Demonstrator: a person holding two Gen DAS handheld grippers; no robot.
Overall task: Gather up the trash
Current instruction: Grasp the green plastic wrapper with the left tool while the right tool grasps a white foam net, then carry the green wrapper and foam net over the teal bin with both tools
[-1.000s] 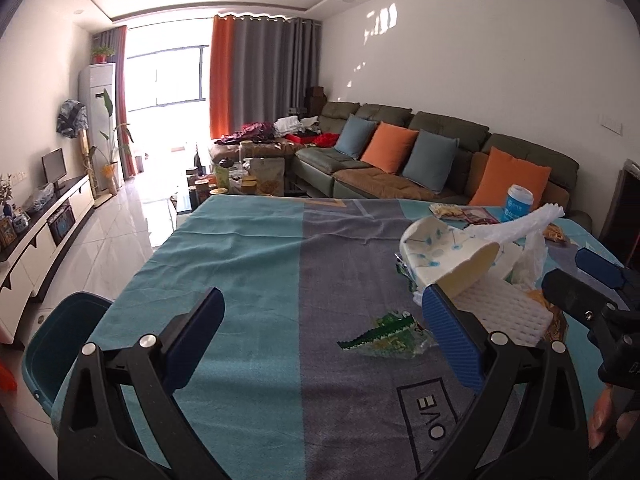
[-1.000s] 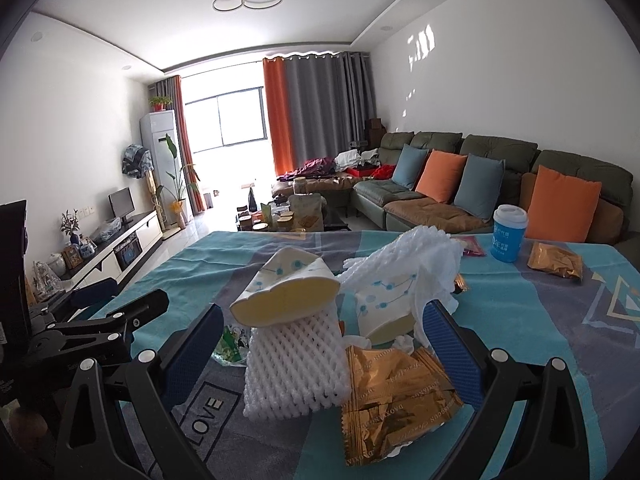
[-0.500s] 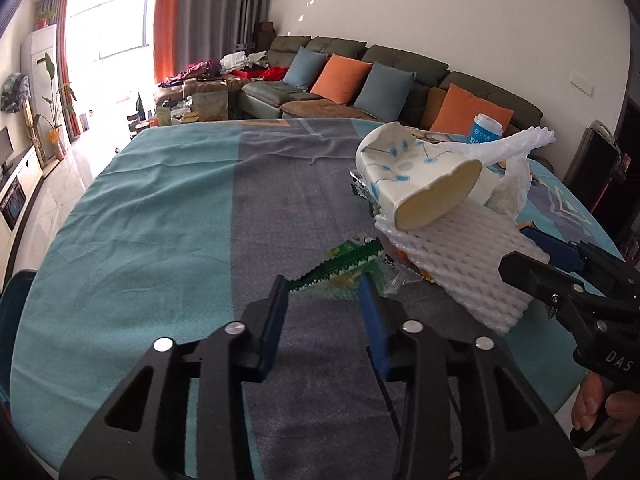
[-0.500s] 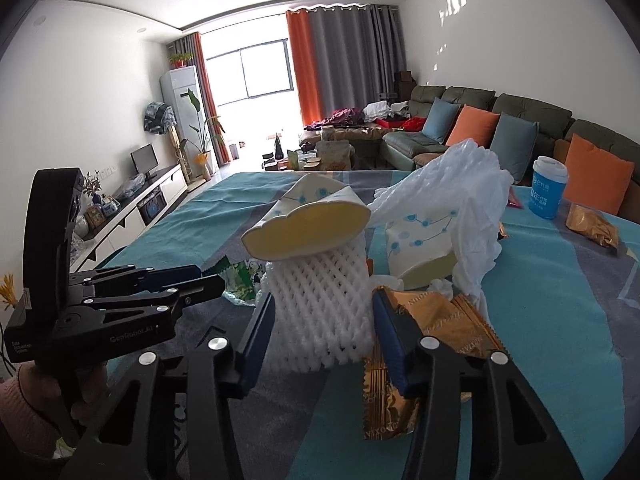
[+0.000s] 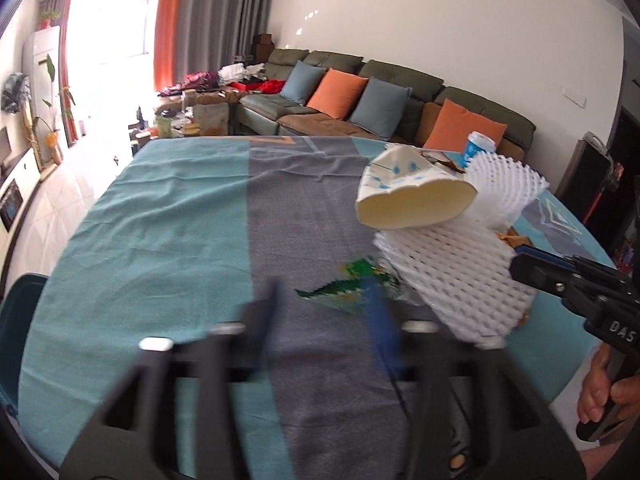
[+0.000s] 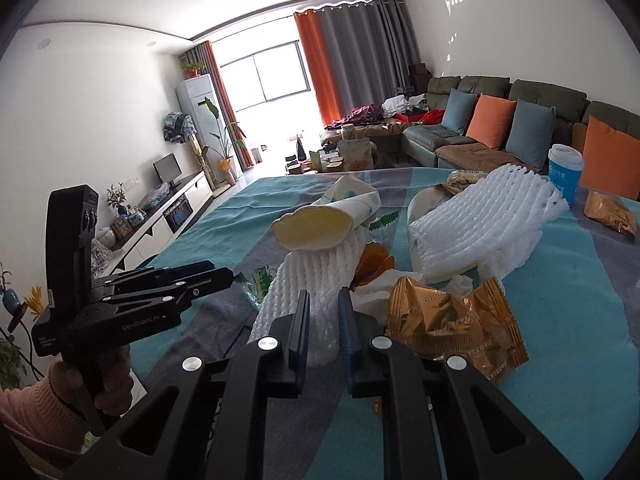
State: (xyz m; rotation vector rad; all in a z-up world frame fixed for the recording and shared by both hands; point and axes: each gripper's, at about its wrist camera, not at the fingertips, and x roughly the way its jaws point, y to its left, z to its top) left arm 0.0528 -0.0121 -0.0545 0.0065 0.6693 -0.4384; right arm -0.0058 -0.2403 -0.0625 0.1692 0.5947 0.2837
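A heap of trash lies on the teal and grey tablecloth (image 5: 168, 216). My right gripper (image 6: 324, 312) is shut on a white foam net sleeve (image 6: 316, 276), which also shows in the left wrist view (image 5: 448, 276). A crushed paper cup (image 6: 320, 220) rests on that sleeve, also seen from the left (image 5: 412, 196). My left gripper (image 5: 324, 300) is blurred, its fingers a little apart, just short of a green wrapper (image 5: 348, 284); nothing is held in it. A gold foil wrapper (image 6: 452, 324) lies right of my right gripper. A second foam net (image 6: 480, 220) lies behind it.
A blue and white cup (image 6: 564, 172) and another gold wrapper (image 6: 608, 212) are at the table's far right. A dark teal bin (image 5: 16, 320) stands on the floor left of the table. A sofa (image 5: 380, 100) with cushions is behind.
Both grippers went from wide open to narrow. The right one has closed on the foam net sleeve. The left one has moved toward the green wrapper and is in motion.
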